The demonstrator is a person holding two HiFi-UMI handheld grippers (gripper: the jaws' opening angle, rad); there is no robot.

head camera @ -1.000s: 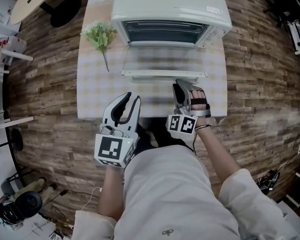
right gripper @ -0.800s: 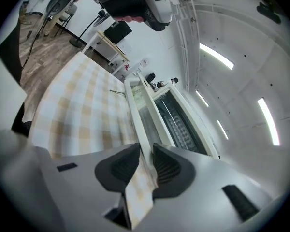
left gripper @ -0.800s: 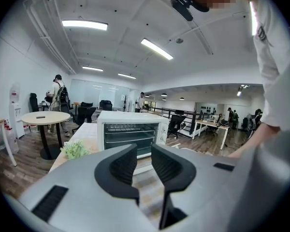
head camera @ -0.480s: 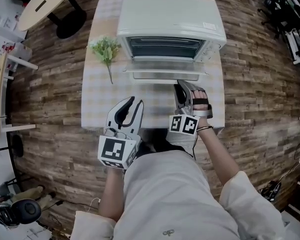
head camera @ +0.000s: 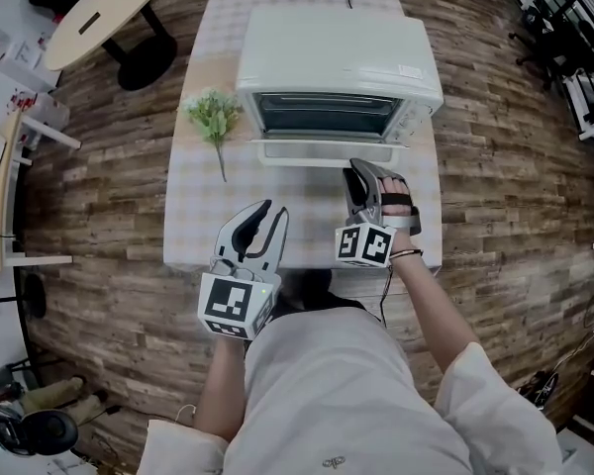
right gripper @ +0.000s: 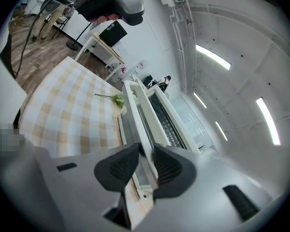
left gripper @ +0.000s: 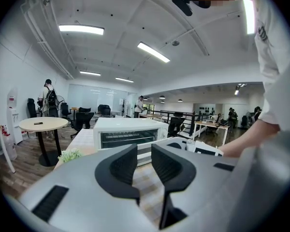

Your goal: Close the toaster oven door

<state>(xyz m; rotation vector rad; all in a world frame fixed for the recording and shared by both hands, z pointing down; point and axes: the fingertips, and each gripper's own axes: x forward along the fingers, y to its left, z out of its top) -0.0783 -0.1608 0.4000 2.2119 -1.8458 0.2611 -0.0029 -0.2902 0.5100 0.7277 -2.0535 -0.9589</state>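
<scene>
Right gripper (right gripper: 146, 150): clenched on the door handle (right gripper: 137, 111). The bar ran between its pads, and the jaws had just been easing wider.
Left gripper (left gripper: 144, 152): released, with a narrow gap and nothing in it. I held it over the near table edge.
Oven door (head camera: 327, 151): partway up and tilted, not against the front.
Toaster oven (head camera: 337, 47): far end of the checked table (head camera: 203, 216).
Green sprig (head camera: 216, 117): left of the oven, apart from it.

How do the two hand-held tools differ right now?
The right tool has the toaster oven's door handle between its jaws, which have just been opening; the left tool's jaws stand apart and empty. The right tool reaches the oven; the left tool hangs back near the table's edge. Both carry marker cubes.
</scene>
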